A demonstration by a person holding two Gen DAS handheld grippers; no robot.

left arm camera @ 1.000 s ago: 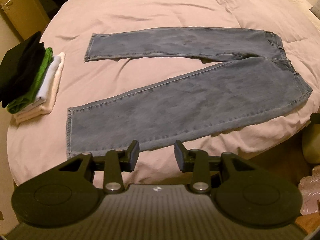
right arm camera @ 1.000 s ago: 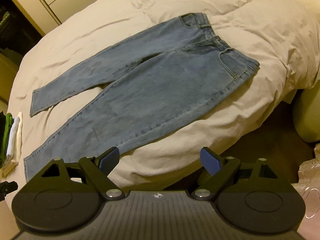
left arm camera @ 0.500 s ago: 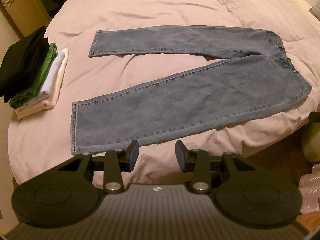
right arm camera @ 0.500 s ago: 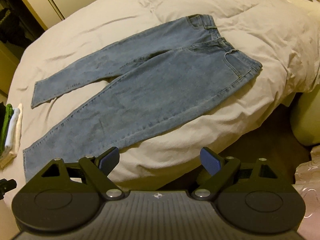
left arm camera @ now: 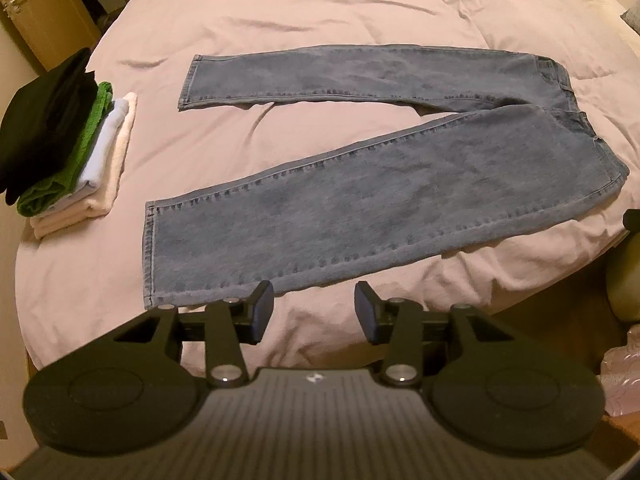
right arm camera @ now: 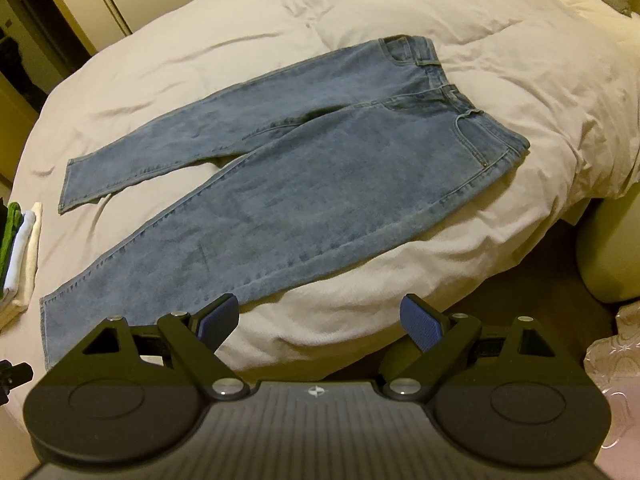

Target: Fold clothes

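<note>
No readable text, number or brand in either of my wrist views. Only mark: a small white emblem on the ribbed housing behind my left claw, and the same emblem behind my right; no letters legible.

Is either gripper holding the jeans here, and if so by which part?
Nothing is held. The left gripper and right gripper both have open, empty jaws above the bed's near edge; the jeans lie flat, untouched.

You worked under dim, warm yellowish light; both views came out soft and slightly grainy. The fisheye bent the bed round, corners fell dark, and shadows stayed faint.
</note>
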